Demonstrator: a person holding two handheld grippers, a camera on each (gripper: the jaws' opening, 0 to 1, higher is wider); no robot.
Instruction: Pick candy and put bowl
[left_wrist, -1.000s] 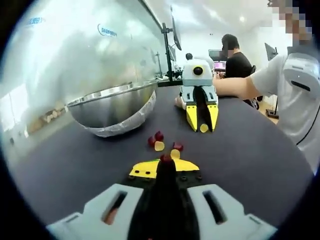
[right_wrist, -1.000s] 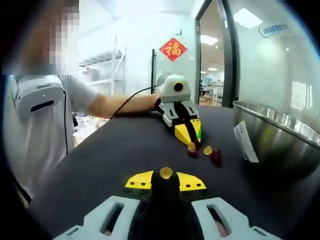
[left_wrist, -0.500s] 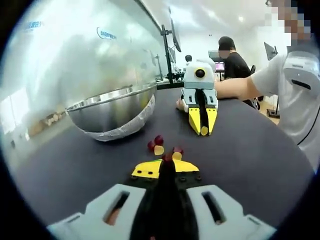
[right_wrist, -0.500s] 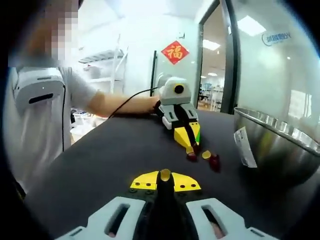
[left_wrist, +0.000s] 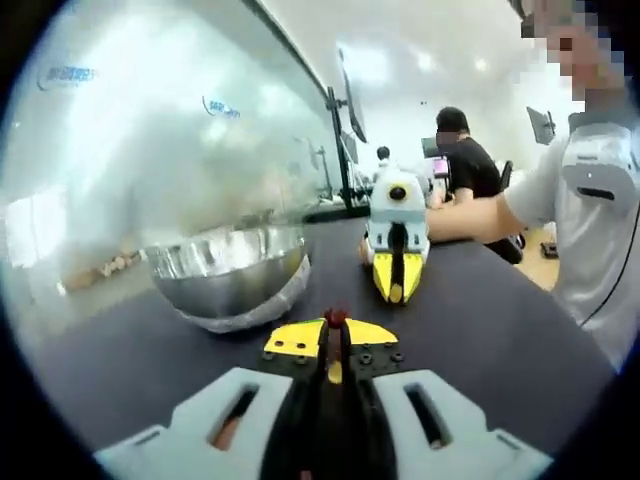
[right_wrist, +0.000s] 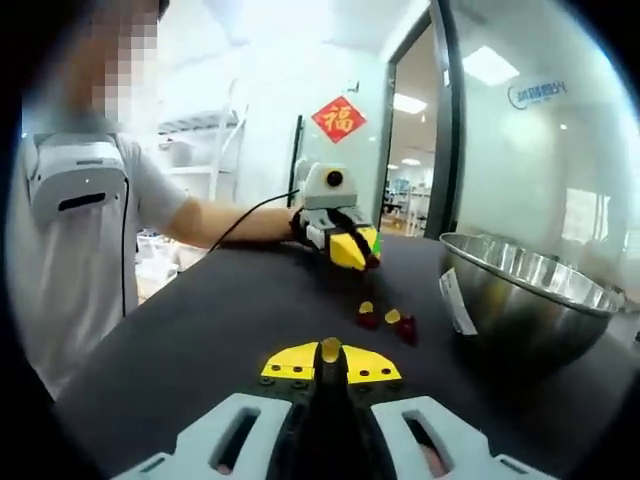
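Observation:
My left gripper (left_wrist: 333, 328) is shut on a red candy (left_wrist: 336, 318), held up off the black table (left_wrist: 480, 320). In the right gripper view the left gripper (right_wrist: 363, 258) hangs above the table with the red candy (right_wrist: 372, 262) at its tips. My right gripper (right_wrist: 330, 357) is shut on a yellow candy (right_wrist: 330, 348); in the left gripper view the right gripper (left_wrist: 397, 291) stands low by the table. A small pile of red and yellow candies (right_wrist: 387, 321) lies on the table beside the steel bowl (right_wrist: 520, 300), which in the left gripper view sits left of centre as the steel bowl (left_wrist: 230, 285).
A glass wall (left_wrist: 150, 150) runs behind the bowl. The person holding the grippers stands at the table's side, sleeve (right_wrist: 90, 200) close by. Another person in black (left_wrist: 465, 165) sits at the back. A white label (right_wrist: 457, 300) sticks to the bowl's side.
My left gripper has risen from the candy pile with a red candy in its jaws; the pile has dropped out of its view. The right gripper still holds its yellow candy.

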